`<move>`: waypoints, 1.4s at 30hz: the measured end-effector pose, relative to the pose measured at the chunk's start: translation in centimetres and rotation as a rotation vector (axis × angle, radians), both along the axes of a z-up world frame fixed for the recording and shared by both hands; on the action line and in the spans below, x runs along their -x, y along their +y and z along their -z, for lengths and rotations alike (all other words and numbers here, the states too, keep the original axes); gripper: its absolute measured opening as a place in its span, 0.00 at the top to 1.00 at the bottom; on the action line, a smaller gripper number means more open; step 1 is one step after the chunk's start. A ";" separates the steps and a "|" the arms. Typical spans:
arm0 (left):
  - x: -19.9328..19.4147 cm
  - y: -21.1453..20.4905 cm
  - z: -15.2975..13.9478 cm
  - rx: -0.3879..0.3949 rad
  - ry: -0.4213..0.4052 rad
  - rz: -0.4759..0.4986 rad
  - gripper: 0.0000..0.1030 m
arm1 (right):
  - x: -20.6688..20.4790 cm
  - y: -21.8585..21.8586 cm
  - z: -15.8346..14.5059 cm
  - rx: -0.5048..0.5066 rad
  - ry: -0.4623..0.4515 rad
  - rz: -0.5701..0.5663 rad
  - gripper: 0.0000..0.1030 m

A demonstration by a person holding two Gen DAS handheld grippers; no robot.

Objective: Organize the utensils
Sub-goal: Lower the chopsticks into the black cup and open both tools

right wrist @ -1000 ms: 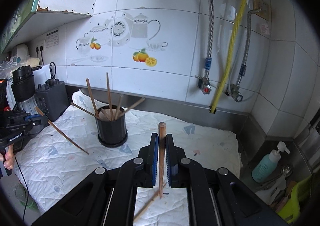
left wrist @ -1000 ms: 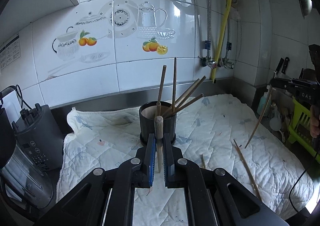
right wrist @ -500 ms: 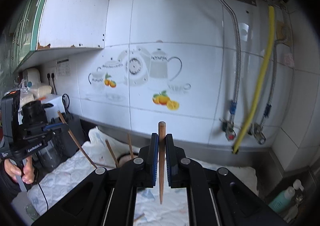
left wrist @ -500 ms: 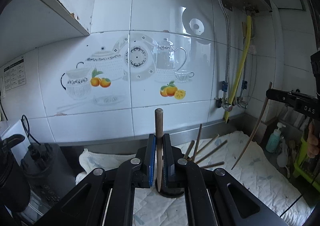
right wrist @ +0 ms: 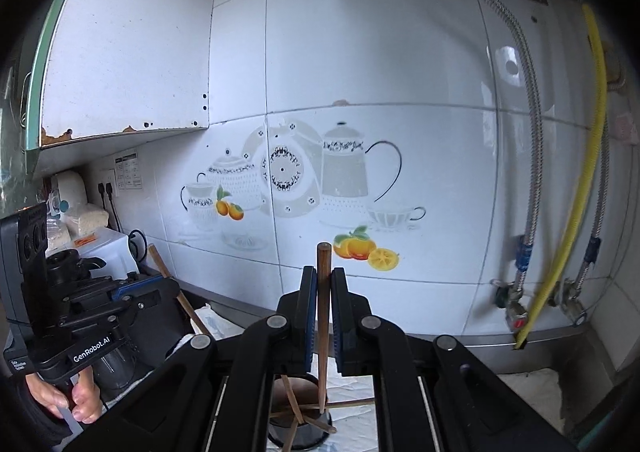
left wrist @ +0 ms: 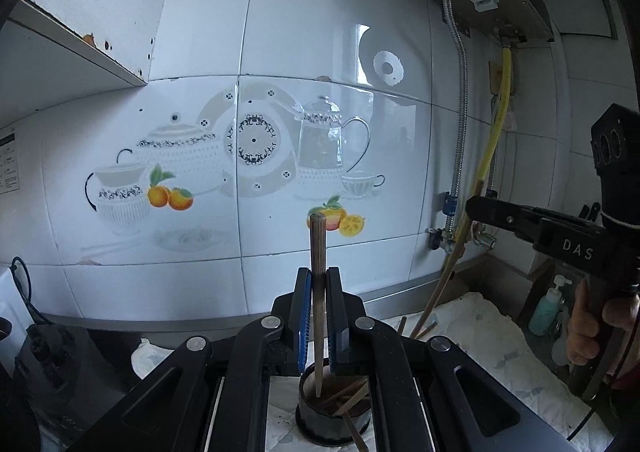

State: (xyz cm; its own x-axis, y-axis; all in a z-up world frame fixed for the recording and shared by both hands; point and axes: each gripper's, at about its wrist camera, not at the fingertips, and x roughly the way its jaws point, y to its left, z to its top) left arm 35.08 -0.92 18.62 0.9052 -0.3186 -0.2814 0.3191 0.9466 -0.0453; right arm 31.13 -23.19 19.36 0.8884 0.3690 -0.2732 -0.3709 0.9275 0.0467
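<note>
Two slim round wooden chopsticks stand clenched in black jaws above a dark cylindrical holder.

Holder on cloth, chopsticks inside; soap bottle right; tiled wall behind.

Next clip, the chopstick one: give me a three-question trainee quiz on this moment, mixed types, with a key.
1. True or false: the left gripper is shut on a chopstick.
2. What does the right gripper hold? A) spoon B) chopstick C) nothing
3. Fill in: in both wrist views, the held chopstick's lower tip hangs over the black ____.

Key:
1. True.
2. B: a chopstick, upright.
3. Holder; several chopsticks already lean inside it.
</note>
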 end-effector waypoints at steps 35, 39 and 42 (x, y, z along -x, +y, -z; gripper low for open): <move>3.2 1.1 4.1 -0.076 0.130 -0.038 0.64 | 2.3 -0.1 2.9 0.077 0.108 -0.001 0.65; 6.4 1.3 4.3 -0.106 0.132 -0.040 0.56 | 5.3 -0.6 3.2 0.098 0.100 0.007 0.62; 8.9 1.3 5.3 -0.117 0.162 -0.022 0.56 | 7.5 -1.1 4.1 0.108 0.109 0.019 0.61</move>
State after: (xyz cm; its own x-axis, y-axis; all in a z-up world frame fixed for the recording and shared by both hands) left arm 26.15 0.38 13.35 0.8511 -0.2563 -0.4581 0.2962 0.9550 0.0161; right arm 23.63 -24.27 15.25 0.8578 0.3155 -0.4057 -0.3513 0.9361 -0.0148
